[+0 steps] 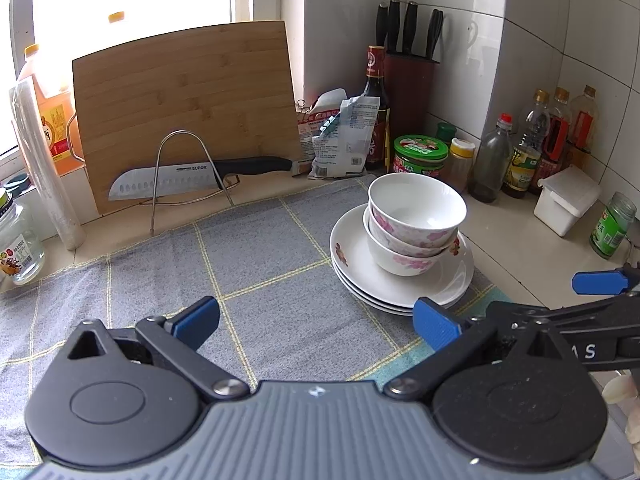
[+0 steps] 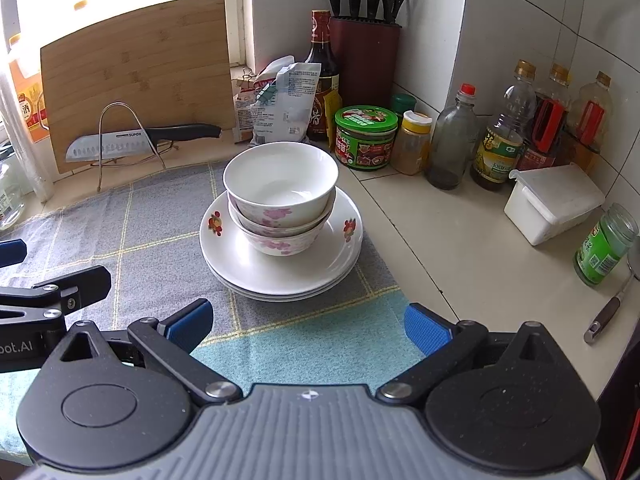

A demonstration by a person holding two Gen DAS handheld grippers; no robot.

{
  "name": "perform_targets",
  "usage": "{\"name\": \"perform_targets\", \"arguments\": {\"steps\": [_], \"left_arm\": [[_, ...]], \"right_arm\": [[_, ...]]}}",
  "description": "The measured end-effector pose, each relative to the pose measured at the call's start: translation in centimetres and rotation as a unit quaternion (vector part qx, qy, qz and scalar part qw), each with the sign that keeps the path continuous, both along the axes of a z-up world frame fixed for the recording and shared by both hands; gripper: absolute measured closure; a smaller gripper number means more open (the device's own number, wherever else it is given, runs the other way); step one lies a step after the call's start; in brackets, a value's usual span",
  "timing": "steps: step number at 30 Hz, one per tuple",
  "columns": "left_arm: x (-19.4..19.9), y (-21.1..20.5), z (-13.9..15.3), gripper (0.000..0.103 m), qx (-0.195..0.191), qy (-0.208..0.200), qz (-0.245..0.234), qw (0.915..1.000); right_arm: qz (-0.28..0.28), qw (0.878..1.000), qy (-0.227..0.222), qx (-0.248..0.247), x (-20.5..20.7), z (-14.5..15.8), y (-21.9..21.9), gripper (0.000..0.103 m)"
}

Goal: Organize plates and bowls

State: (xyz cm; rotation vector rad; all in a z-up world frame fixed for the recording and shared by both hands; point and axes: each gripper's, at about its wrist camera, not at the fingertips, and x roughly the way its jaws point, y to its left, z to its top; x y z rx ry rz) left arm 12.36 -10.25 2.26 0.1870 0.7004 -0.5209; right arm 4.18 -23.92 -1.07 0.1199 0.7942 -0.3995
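Note:
Two white bowls with pink flowers (image 1: 416, 216) (image 2: 280, 192) are nested and sit on a stack of white plates (image 1: 360, 268) (image 2: 232, 258) on a grey checked cloth (image 1: 260, 260) (image 2: 140, 232). My left gripper (image 1: 316, 324) is open and empty, low over the cloth, left of and in front of the stack. My right gripper (image 2: 306, 322) is open and empty, directly in front of the stack. The right gripper's fingers (image 1: 596, 282) show at the right edge of the left wrist view; the left gripper's arm (image 2: 60, 288) shows at the left of the right wrist view.
A bamboo cutting board (image 1: 184, 108) and a knife (image 1: 192, 178) on a wire rack stand at the back. Sauce bottles (image 2: 496, 136), jars (image 2: 366, 136), a knife block (image 2: 366, 52) and a white box (image 2: 552, 200) line the tiled corner. A ladle handle (image 2: 604, 316) lies at the right.

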Motion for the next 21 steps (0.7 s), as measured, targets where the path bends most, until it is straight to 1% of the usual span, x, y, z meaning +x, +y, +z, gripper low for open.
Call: {"name": "perform_targets", "arguments": {"steps": [21], "left_arm": [[0.11,-0.05,0.06,0.001,0.003,0.001,0.000,1.0000]], "right_arm": [[-0.001,1.000,0.006,-0.004,0.38,-0.03,0.05,0.000]]}}
